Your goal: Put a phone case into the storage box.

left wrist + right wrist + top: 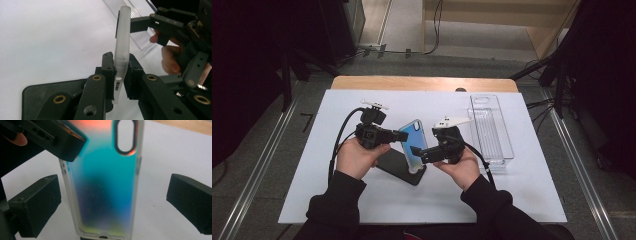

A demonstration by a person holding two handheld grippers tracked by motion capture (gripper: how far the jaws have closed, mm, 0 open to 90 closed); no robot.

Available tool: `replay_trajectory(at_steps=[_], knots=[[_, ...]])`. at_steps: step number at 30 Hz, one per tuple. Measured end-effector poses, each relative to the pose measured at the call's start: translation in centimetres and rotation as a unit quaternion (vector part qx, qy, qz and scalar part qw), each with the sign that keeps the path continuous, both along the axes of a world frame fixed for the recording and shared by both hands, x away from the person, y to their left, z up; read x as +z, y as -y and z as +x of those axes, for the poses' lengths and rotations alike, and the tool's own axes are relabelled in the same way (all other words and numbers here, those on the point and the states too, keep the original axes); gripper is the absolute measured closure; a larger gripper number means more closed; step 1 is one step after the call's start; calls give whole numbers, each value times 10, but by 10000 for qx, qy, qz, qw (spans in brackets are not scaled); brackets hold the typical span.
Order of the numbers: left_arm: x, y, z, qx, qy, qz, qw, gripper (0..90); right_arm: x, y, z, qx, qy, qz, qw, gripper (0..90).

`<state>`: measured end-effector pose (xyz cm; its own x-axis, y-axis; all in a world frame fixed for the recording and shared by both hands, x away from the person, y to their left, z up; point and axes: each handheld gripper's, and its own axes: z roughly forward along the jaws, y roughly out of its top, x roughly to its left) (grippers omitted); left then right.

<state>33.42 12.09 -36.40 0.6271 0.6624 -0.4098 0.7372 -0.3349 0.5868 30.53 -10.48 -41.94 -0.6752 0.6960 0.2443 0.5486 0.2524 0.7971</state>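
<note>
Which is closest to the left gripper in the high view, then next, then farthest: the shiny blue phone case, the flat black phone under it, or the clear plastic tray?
1. The shiny blue phone case, clamped edge-on in the left gripper.
2. The flat black phone, lying just below it on the white table.
3. The clear plastic tray, far off at the table's right side.
</note>
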Motion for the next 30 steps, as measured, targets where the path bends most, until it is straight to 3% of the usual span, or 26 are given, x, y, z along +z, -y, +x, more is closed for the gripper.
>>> replay_trajectory(at_steps=[17, 20, 21, 24, 26, 30], knots=[[-3, 15, -6, -12, 38, -19, 10000, 802, -5, -18, -2, -126, 56, -149, 9998, 0], [-3, 16, -7, -38, 0, -68, 10000, 801, -5, -18, -2, -180, 136, -186, 9996, 55], [-3, 16, -7, -16, -35, -110, 9999, 801, -5, -19, -2, -196, 143, -208, 9995, 133], [-3, 16, -7, -24, -3, -112, 9999, 798, -4, -18, -3, -162, 200, -207, 9995, 149], [-2, 16, -7, -35, -23, -194, 9998, 783, -3, -18, -3, -167, 196, -197, 9995, 151], [2, 13, -7, -53, -133, -339, 9993, 637, -3, -16, -2, -189, 231, -278, 9992, 153]])
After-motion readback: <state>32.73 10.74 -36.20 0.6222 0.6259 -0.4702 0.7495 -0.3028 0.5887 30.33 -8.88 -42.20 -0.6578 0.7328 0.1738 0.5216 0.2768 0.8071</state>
